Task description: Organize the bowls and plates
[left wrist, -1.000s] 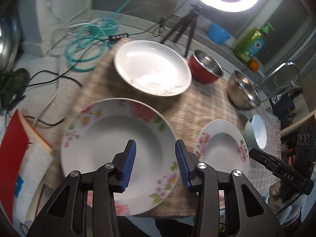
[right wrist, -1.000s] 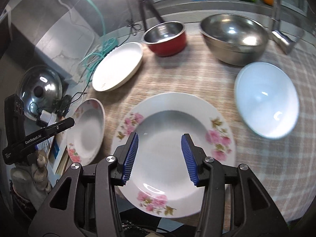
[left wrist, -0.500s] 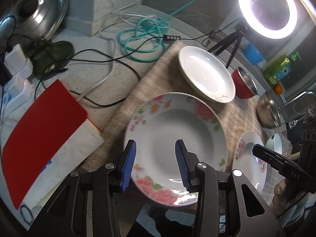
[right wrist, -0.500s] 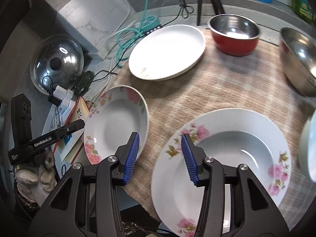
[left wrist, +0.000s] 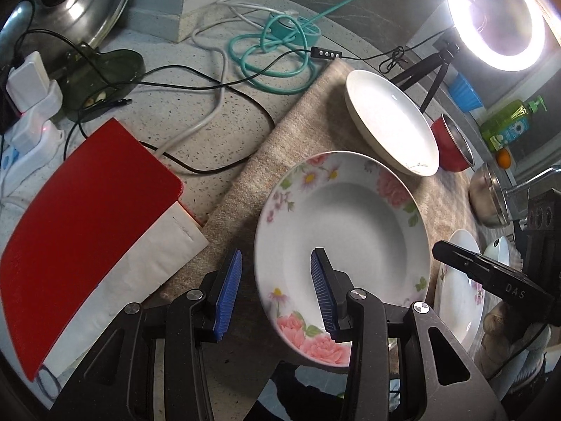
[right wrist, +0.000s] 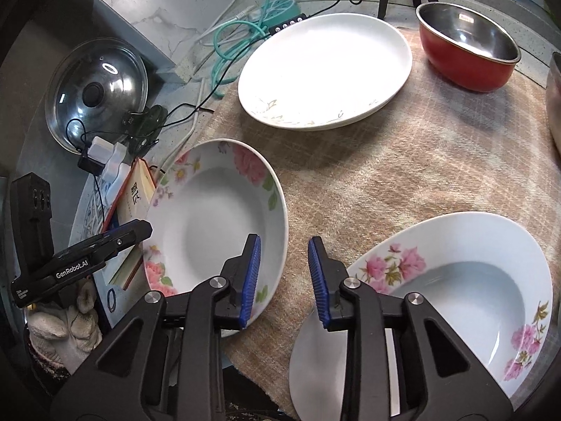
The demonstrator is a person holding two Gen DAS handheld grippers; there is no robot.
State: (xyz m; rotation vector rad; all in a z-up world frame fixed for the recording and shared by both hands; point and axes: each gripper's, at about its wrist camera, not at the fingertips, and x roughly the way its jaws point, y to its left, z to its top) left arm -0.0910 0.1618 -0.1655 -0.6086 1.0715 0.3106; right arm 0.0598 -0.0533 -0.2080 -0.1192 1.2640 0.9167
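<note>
A large floral deep plate lies on the beige cloth; it also shows in the right wrist view. My left gripper is open, its fingers straddling that plate's left rim. My right gripper is open, its fingers straddling the same plate's right rim. A second floral plate lies to the right, seen partly in the left wrist view. A plain white plate sits farther back. A red bowl stands behind it.
A steel bowl and a pale bowl are at the right. A red-covered book, cables, a charger and a glass pot lid lie left of the cloth. A ring light on a tripod stands at the back.
Both grippers have swung left. The left one now spans the large floral plate's left rim, and the right one has shifted from the second floral plate to the large plate's right rim.
</note>
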